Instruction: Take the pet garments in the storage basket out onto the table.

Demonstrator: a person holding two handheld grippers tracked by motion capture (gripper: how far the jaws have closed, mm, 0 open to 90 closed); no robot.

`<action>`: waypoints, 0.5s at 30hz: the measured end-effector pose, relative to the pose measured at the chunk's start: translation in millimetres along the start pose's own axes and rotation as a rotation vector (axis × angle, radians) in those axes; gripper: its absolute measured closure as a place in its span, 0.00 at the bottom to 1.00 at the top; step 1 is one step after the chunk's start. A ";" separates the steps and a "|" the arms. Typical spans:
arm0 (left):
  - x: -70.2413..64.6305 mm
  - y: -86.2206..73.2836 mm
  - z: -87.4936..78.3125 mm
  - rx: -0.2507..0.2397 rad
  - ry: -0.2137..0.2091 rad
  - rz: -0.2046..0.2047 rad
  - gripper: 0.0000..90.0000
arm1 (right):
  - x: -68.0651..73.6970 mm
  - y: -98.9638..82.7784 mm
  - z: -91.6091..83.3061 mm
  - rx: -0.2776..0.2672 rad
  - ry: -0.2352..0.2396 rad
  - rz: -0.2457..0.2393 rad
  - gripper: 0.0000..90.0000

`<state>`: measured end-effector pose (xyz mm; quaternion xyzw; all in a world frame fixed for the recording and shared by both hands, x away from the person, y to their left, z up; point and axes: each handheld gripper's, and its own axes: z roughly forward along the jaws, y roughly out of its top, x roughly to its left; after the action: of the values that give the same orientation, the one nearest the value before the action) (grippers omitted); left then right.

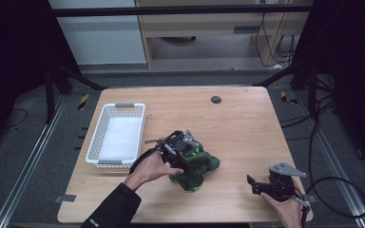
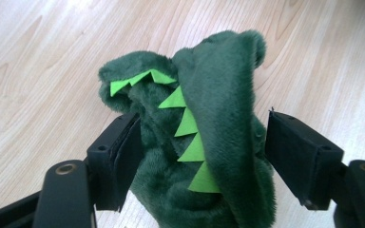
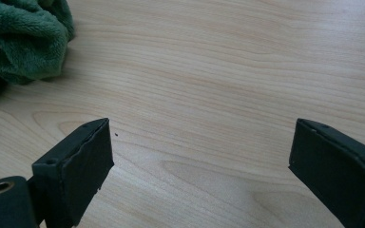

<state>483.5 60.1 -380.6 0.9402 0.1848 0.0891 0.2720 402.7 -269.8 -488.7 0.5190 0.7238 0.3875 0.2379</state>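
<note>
Just right of the white slotted plastic basket (image 1: 116, 134), a dark green plush toy with lime felt spikes (image 2: 209, 128) lies lengthwise between the left gripper (image 2: 202, 152)'s parted jaws, unpinched. Well right of the basket, the right gripper (image 3: 199, 161) gapes empty.

Dark green plush toy (image 2: 218, 109) with lime spikes, white basket (image 1: 105, 124), pale wood table (image 1: 247, 128)

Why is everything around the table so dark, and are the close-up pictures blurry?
High view: light falls on the table while the room around it stays in shadow, and the picture is a little soft. Left gripper view: the green plush toy is sharp, fur and bright spikes clear, though the black fingers at the bottom look slightly soft. Right gripper view: the wood grain is crisp, without glare.
</note>
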 end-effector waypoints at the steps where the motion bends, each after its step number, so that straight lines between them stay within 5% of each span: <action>1: -0.7 -0.4 -1.7 -0.005 0.000 -0.002 0.30 | -0.1 0.0 0.0 0.000 0.000 0.000 0.08; 15: -4.0 -14.4 -26.3 -0.161 0.015 -0.026 0.26 | 0.1 0.0 -0.2 0.001 -0.003 0.001 0.08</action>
<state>468.5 82.4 -366.7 0.9122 0.1912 0.1070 0.3463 402.6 -269.8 -488.6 0.5202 0.7233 0.3864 0.2385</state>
